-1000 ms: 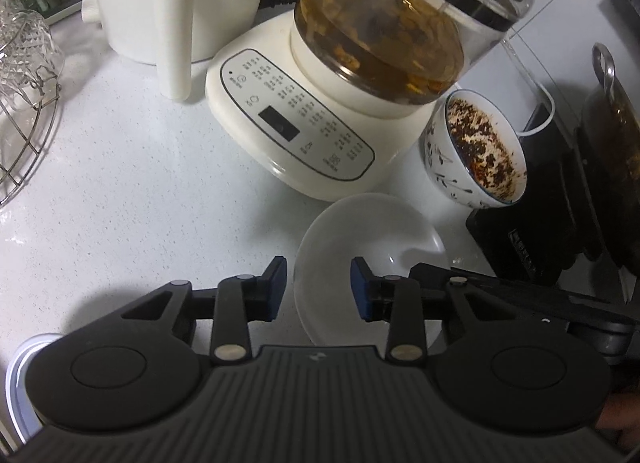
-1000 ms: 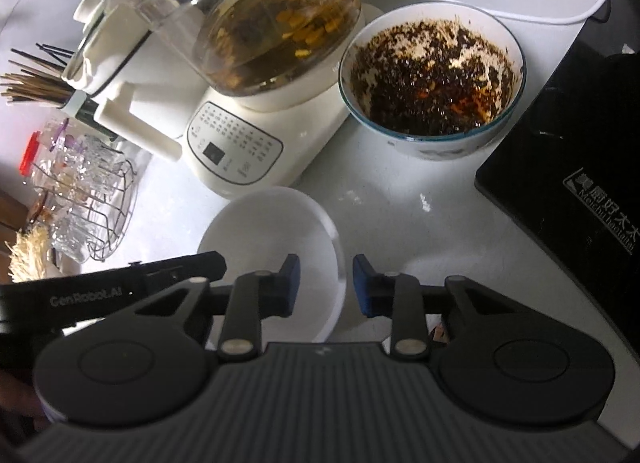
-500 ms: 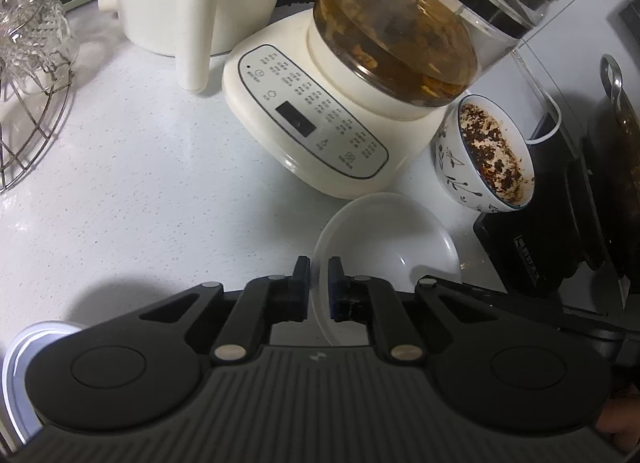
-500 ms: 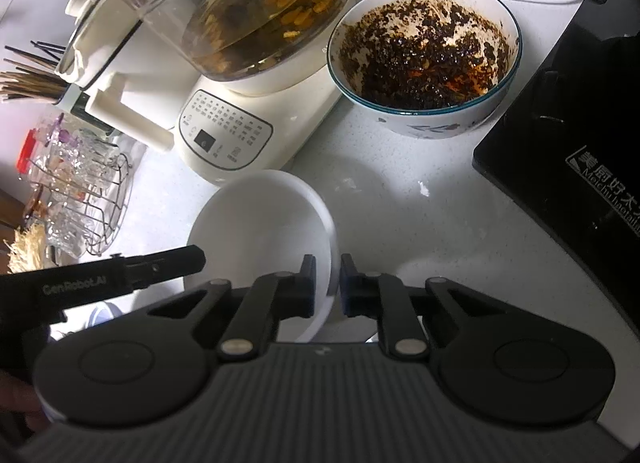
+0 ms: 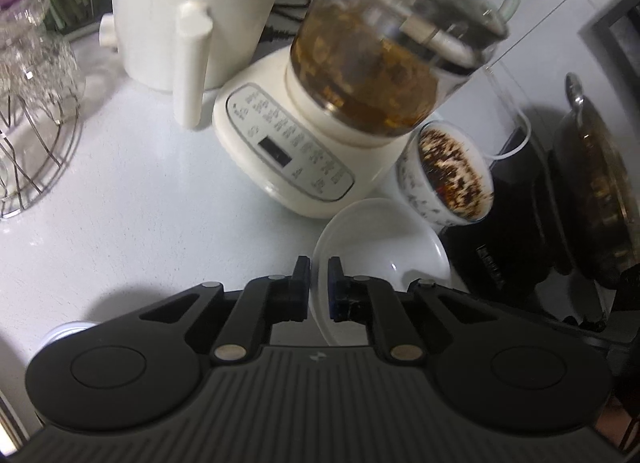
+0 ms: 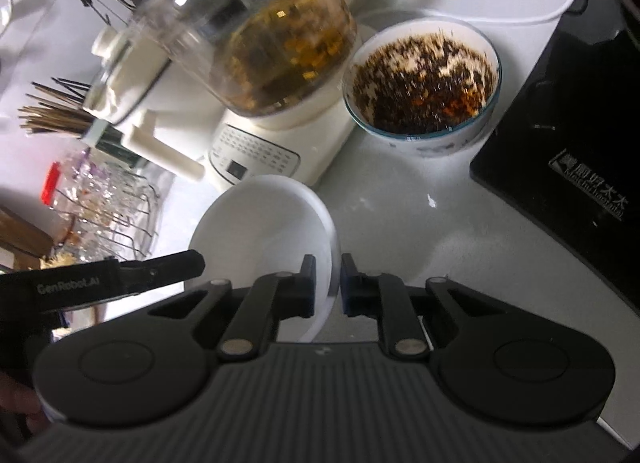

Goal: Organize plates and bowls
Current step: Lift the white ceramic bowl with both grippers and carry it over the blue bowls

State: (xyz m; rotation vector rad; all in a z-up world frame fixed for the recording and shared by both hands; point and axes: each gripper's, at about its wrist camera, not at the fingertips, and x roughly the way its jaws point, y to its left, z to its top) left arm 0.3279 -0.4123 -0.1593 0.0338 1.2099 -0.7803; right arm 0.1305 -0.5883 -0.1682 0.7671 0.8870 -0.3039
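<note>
Here, two black grippers pinch the same white plate from opposite sides. The left gripper [image 5: 319, 283] has its fingers drawn close on the plate's [image 5: 384, 239] near left rim, one finger inside and one outside. The right gripper [image 6: 328, 283] grips the right rim of the plate [image 6: 256, 223] the same way, fingers nearly together on the thin edge. The plate looks tilted and seems lifted a little off the white desk [image 5: 140, 191], though the views do not settle whether its far edge touches.

Just beyond the plate stands a cream kettle base [image 5: 288, 151] carrying a glass pot of brown tea [image 5: 380, 59]. Beside it, close to the plate's far right edge, sits a bowl [image 6: 424, 83] smeared with dark chili sauce. Farther right lies a black cooktop [image 6: 568, 143]; to the left stand a white jug [image 5: 188, 23] and a wire rack of glassware [image 5: 32, 111].

To do the lift well, I would judge that both grippers should rise together and level, holding equal pressure so the slick rim does not slide out. The plate should come straight up and back toward the holder, away from the kettle base and the sauce bowl, before it is carried anywhere.
</note>
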